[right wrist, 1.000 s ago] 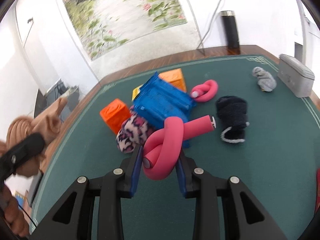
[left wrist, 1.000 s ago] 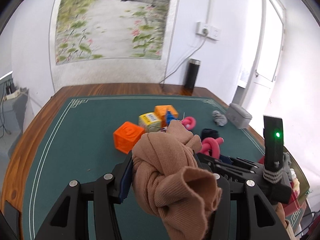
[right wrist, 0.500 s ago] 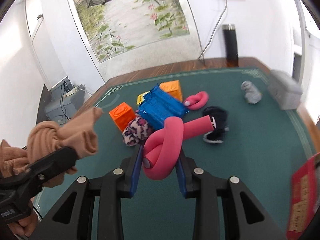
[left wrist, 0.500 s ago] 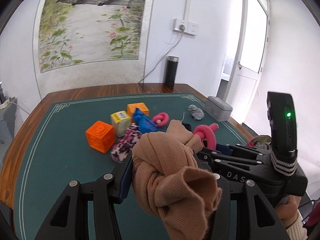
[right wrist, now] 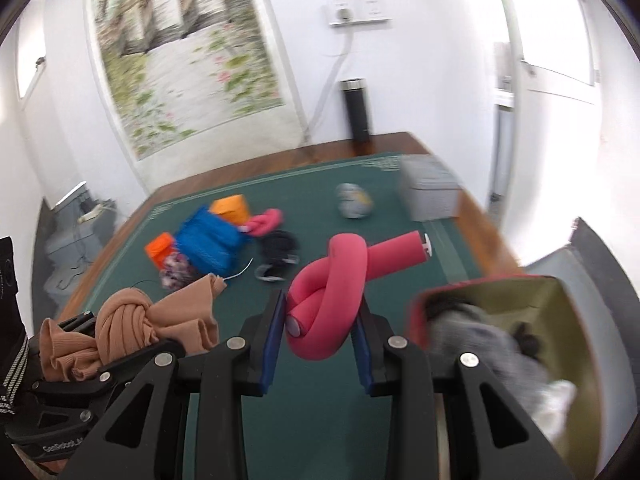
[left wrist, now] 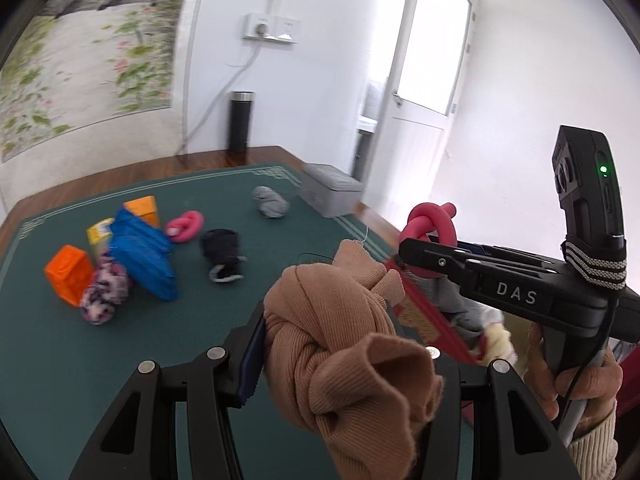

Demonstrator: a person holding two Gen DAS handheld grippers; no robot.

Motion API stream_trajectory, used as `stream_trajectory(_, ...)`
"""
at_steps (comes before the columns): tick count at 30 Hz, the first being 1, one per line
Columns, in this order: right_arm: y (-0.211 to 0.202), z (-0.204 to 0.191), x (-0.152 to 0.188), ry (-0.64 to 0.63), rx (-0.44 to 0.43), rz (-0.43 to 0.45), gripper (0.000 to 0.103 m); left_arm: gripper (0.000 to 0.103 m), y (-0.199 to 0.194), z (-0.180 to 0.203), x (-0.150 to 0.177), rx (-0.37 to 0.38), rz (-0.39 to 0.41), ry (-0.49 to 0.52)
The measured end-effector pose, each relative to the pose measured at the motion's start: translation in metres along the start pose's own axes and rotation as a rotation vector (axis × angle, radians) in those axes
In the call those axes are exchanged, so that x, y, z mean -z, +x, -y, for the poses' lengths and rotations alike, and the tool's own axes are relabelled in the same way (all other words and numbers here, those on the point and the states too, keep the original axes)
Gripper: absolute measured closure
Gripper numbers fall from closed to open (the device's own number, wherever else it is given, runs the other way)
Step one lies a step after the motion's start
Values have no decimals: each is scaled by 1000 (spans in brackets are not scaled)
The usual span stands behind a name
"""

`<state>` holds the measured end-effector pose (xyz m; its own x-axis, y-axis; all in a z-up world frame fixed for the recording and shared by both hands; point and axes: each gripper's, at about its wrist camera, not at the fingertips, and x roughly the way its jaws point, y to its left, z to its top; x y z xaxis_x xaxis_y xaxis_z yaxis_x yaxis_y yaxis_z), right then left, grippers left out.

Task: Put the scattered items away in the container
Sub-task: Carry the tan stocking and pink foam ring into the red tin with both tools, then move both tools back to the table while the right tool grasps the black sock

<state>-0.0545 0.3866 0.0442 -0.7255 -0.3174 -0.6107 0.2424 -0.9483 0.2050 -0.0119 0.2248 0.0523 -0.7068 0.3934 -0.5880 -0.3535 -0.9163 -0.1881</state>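
Note:
My left gripper (left wrist: 340, 348) is shut on a tan knotted cloth (left wrist: 332, 320), which bulges up over its fingers. My right gripper (right wrist: 322, 340) is shut on a pink knotted foam tube (right wrist: 332, 276); one end of the tube sticks out to the right. A red box (right wrist: 532, 300) with an olive inside lies just right of the right gripper, with grey and white cloth in it. In the left wrist view the right gripper (left wrist: 424, 256) hangs over the box's red rim (left wrist: 444, 324) with the pink knotted foam tube (left wrist: 430, 224). The tan knotted cloth (right wrist: 132, 328) shows at lower left.
On the green mat lie an orange cube (left wrist: 68, 276), a yellow cube (left wrist: 98, 236), a blue bag (left wrist: 140, 256), a patterned sock (left wrist: 104, 296), a small pink knot (left wrist: 184, 228), a black sock (left wrist: 222, 252) and a grey sock (left wrist: 272, 206). A grey case (left wrist: 332, 196) and a black flask (left wrist: 240, 122) stand behind.
Both grippers have swung to the right with their loads still held. The red box has come into view under the right gripper, and the pile of items now lies further left.

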Motion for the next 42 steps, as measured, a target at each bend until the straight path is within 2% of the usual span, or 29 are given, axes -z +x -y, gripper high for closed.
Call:
stream_trajectory(13, -30, 113, 20, 72, 214, -98, 68, 50, 67, 107, 3, 173, -114, 64)
stream_trajectory(19, -24, 135, 28, 83, 226, -146, 67, 50, 87, 134, 8, 209, -160, 92)
stream_trajectory(23, -25, 140, 27, 96, 222, -144, 66, 45, 94, 141, 16, 223, -203, 108)
stream_trajectory(26, -22, 135, 22, 88, 214, -144, 66, 34, 88, 140, 20, 238, -199, 105)
stream_trajectory(33, -11, 97, 9, 14, 186, -131, 66, 34, 62, 115, 16, 208, -158, 74)
stream_trajectory(39, -5, 56, 0, -42, 180, -102, 66, 34, 40, 63, 16, 123, -123, 38)
stream_trajectory(42, 1, 29, -2, -64, 115, -97, 66, 34, 25, 32, 18, 61, -95, 35)
